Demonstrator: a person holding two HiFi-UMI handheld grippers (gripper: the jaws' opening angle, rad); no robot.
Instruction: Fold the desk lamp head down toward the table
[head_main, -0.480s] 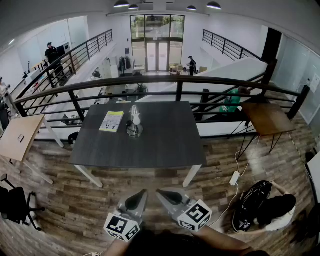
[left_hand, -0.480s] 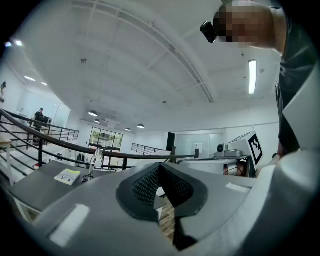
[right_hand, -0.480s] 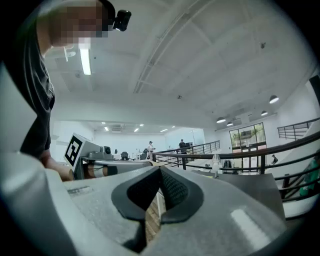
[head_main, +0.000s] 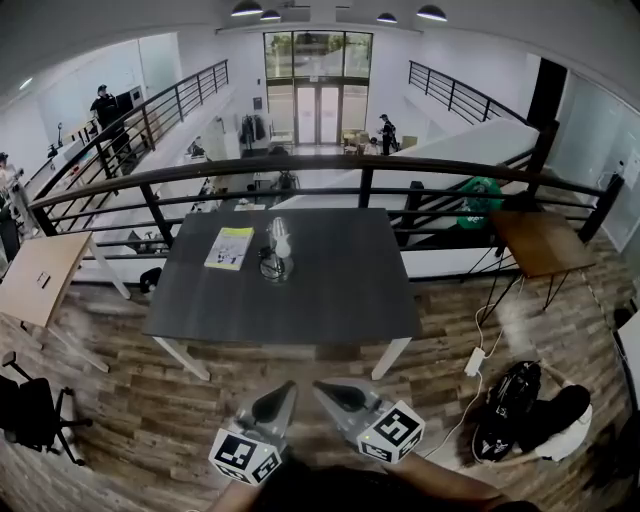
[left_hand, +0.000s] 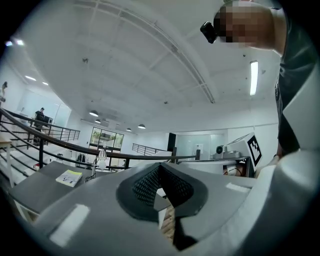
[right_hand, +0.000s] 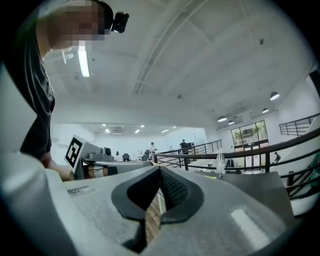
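The desk lamp (head_main: 276, 250) stands on the dark table (head_main: 330, 290) near its far left part, with its white head (head_main: 282, 239) raised above a round base. Both grippers hover over the wooden floor well short of the table's near edge and far from the lamp. My left gripper (head_main: 284, 391) and right gripper (head_main: 325, 388) are side by side, both shut and holding nothing. The lamp (left_hand: 101, 156) shows small and distant in the left gripper view, beyond the closed left gripper (left_hand: 159, 166). In the right gripper view the lamp (right_hand: 220, 161) is also far beyond the closed right gripper (right_hand: 160, 169).
A yellow booklet (head_main: 230, 247) lies left of the lamp. A black railing (head_main: 330, 170) runs behind the table. A brown side table (head_main: 540, 240) stands right and a light wooden one (head_main: 40, 275) left. A black chair (head_main: 30, 410), a power strip (head_main: 474, 361) and a bag (head_main: 515, 410) are on the floor.
The table and lamp sit slightly lower and further right in the head view. Both grippers keep the same pose at the bottom of the frame.
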